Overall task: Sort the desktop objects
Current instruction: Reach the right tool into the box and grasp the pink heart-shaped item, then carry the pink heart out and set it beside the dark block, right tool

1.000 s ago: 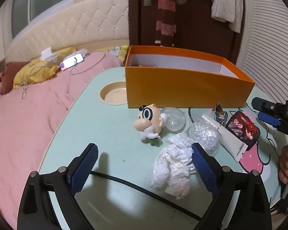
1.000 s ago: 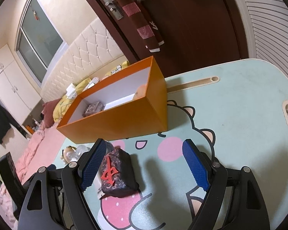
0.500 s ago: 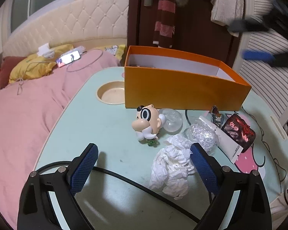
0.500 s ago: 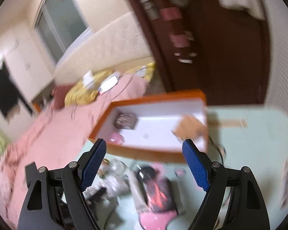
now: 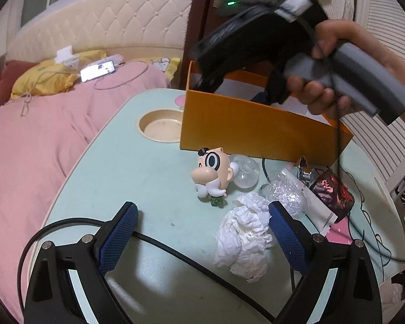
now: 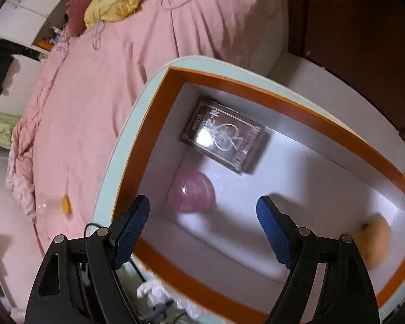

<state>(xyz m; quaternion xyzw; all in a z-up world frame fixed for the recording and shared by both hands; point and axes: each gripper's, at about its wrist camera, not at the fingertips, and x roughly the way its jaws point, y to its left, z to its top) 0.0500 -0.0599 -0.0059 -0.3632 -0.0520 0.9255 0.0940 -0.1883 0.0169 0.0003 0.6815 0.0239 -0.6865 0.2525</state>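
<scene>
My left gripper is open and empty, low over the near part of the mint table. Just ahead lie a crumpled white tissue, a cartoon figure toy, a clear ball, a crinkled clear wrapper, a white packet, a metal clip and a dark red pouch. My right gripper is open and empty above the orange box, which holds a dark card box, a purple ball and an orange object. The right gripper also shows in the left wrist view, over the box.
A round cup recess sits in the table left of the box. A black cable runs across the near table. A bed with a pink cover lies to the left, a dark door behind the box.
My right gripper has lifted from beside the dark red pouch and swung over the orange box, now looking down into it. My left gripper has stayed nearly still.
</scene>
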